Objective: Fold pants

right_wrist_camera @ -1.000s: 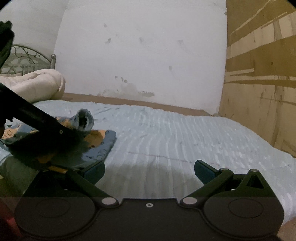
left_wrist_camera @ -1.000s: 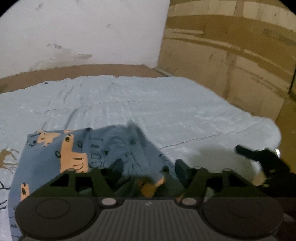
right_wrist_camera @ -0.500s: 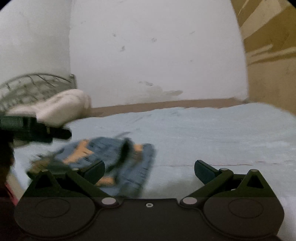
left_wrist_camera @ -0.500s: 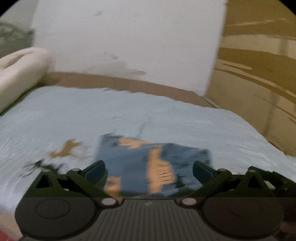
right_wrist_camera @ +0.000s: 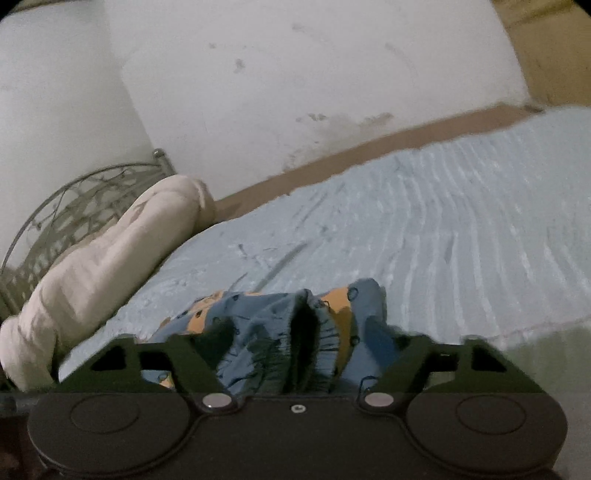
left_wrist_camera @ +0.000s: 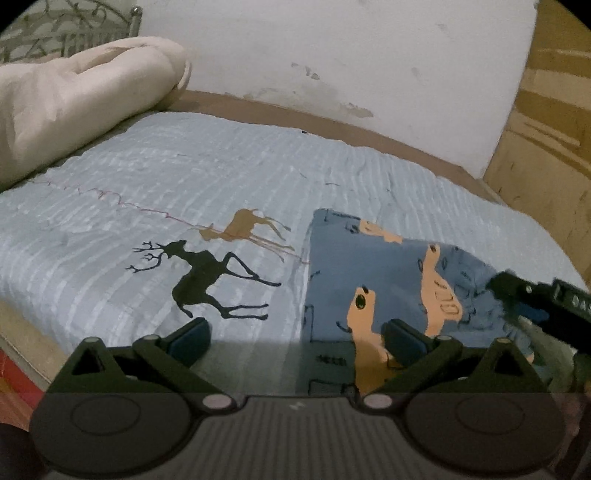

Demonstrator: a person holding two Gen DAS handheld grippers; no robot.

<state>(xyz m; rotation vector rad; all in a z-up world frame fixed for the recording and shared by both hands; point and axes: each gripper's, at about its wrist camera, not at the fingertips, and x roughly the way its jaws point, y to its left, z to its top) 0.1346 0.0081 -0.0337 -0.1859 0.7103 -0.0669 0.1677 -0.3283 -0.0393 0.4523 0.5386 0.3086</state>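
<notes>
The blue pants [left_wrist_camera: 373, 273] with orange animal figures lie folded flat on the light blue bedspread [left_wrist_camera: 221, 177], right of centre in the left wrist view. My left gripper [left_wrist_camera: 295, 341] is open wide just above their near left edge, nothing held; its right finger overlaps the cloth. At the pants' right edge my right gripper [left_wrist_camera: 509, 299] reaches in. In the right wrist view a bunched, gathered edge of the pants [right_wrist_camera: 269, 314] stands between the jaws of my right gripper [right_wrist_camera: 299, 332]. Those jaws are closing, and the cloth is not clamped.
A rolled cream duvet [left_wrist_camera: 74, 103] lies along the bed's left end before a metal headboard [left_wrist_camera: 66, 33]. Deer prints [left_wrist_camera: 207, 277] mark the bedspread left of the pants. A white wall runs behind and brown panels [left_wrist_camera: 546, 129] stand at the right. The bed's near edge [left_wrist_camera: 22, 343] is at lower left.
My left gripper let go of the pants, opened wide and swung left. My right gripper moved in to the pants' edge, and its jaws narrowed around the bunched cloth.
</notes>
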